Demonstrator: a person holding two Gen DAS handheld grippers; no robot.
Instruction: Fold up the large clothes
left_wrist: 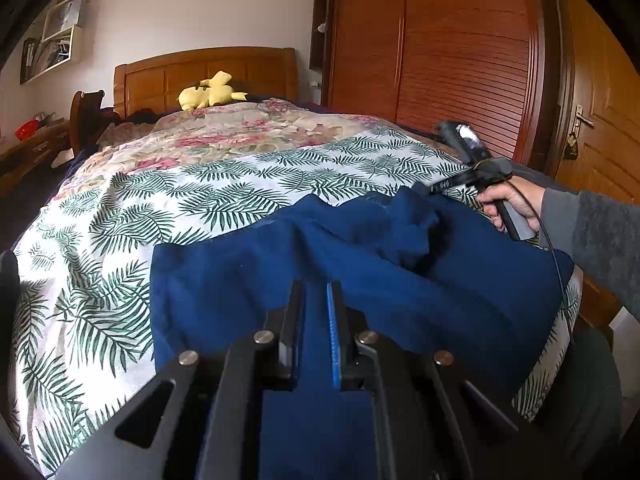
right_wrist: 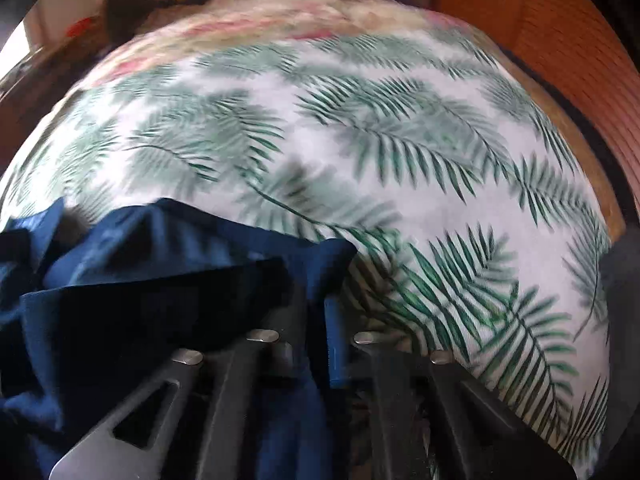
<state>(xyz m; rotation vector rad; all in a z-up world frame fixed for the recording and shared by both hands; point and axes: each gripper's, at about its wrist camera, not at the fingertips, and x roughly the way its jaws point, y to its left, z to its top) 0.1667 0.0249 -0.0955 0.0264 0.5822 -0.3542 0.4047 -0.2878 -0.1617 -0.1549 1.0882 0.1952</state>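
Note:
A dark blue garment [left_wrist: 304, 256] lies rumpled on the near end of a bed with a palm-leaf sheet [left_wrist: 200, 188]. My left gripper [left_wrist: 316, 300] is shut on the garment's near edge, with blue cloth pinched between the fingers. My right gripper [left_wrist: 436, 188], held in a hand at the right, is shut on the garment's far right corner. In the right wrist view the right gripper [right_wrist: 318, 300] pinches a fold of the blue garment [right_wrist: 168, 256], which bunches to its left over the palm-leaf sheet [right_wrist: 400, 168].
A floral quilt [left_wrist: 224, 132] covers the far half of the bed, with a yellow plush toy [left_wrist: 208, 92] by the wooden headboard. A wooden wardrobe [left_wrist: 440, 48] and a door [left_wrist: 600, 120] stand on the right. A desk [left_wrist: 32, 144] is at the left.

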